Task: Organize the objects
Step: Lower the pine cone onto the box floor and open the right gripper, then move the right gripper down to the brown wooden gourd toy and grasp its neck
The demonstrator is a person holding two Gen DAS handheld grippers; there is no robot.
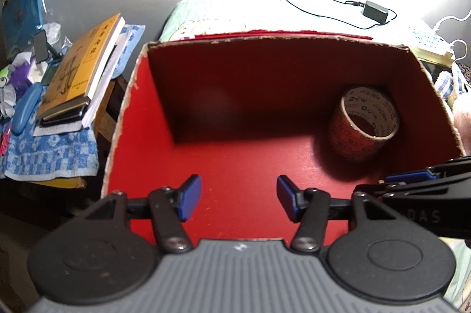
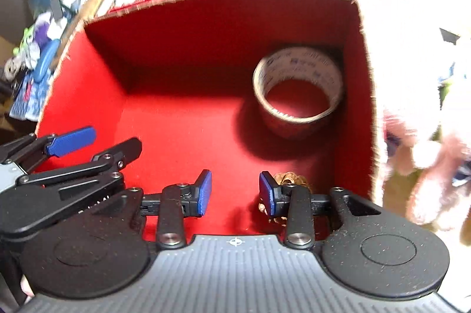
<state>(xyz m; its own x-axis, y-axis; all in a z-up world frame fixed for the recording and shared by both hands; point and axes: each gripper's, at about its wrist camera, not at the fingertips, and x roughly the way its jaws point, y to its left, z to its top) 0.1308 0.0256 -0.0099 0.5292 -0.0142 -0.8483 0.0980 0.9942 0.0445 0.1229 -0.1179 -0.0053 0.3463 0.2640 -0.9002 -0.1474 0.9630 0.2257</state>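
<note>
Red cardboard box (image 1: 141,118), open-topped, occupying most of both wrist views; a stack of books (image 1: 79,71) lies outside it to the left. Roll of tape (image 2: 297,90) lying in the box's far right corner. Left gripper (image 1: 239,196) and right gripper (image 2: 235,192), both poised over the box floor, fingers parted and holding nothing. A small golden object (image 2: 291,180) lies just behind the right gripper's finger; identity unclear. Step apparently between placements; the next move calls for fetching another item outside.

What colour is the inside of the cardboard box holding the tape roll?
Red, floor and walls alike, on the open cardboard box; clearest in the left wrist view.
</note>
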